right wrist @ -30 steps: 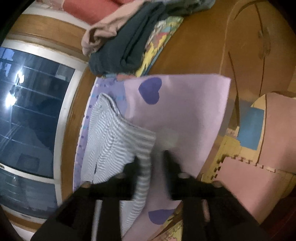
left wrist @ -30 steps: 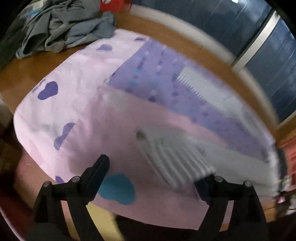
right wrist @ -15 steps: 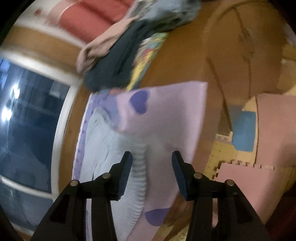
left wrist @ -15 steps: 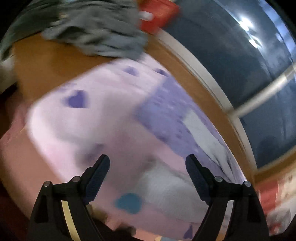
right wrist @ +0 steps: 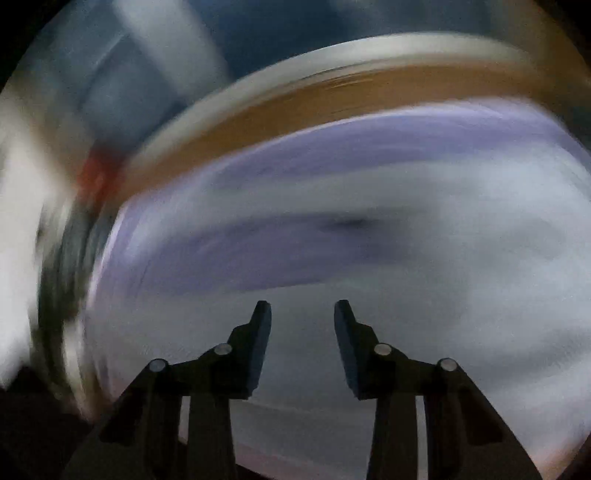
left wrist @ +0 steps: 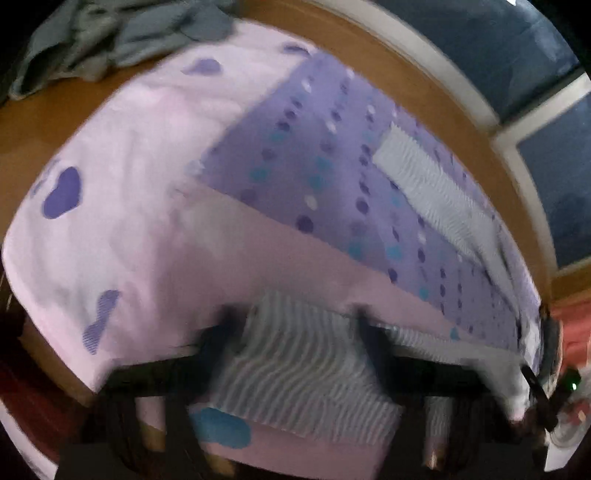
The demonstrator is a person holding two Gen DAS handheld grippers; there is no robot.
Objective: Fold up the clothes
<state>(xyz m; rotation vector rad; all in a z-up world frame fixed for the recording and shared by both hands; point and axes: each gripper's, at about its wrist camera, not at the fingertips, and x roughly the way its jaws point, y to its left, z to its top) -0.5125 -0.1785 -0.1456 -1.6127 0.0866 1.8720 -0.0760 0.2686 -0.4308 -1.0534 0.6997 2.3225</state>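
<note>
Now left tool (left wrist: pixel 295 325) jaws just closed onto striped garment (left wrist: pixel 303 373); right tool (right wrist: pixel 301 314) apart, just narrowing, empty.

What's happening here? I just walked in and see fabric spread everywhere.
A person is folding clothes with a pair of handheld tongs in each hand. The left tongs have just been closing around the near edge of a striped garment, which lies between their fingers on a pink heart-print sheet; blur hides whether they press on it. The right tongs have been closing too, but stand apart over pale fabric with nothing between them, in a badly smeared view. A grey clothes pile waits behind.
</note>
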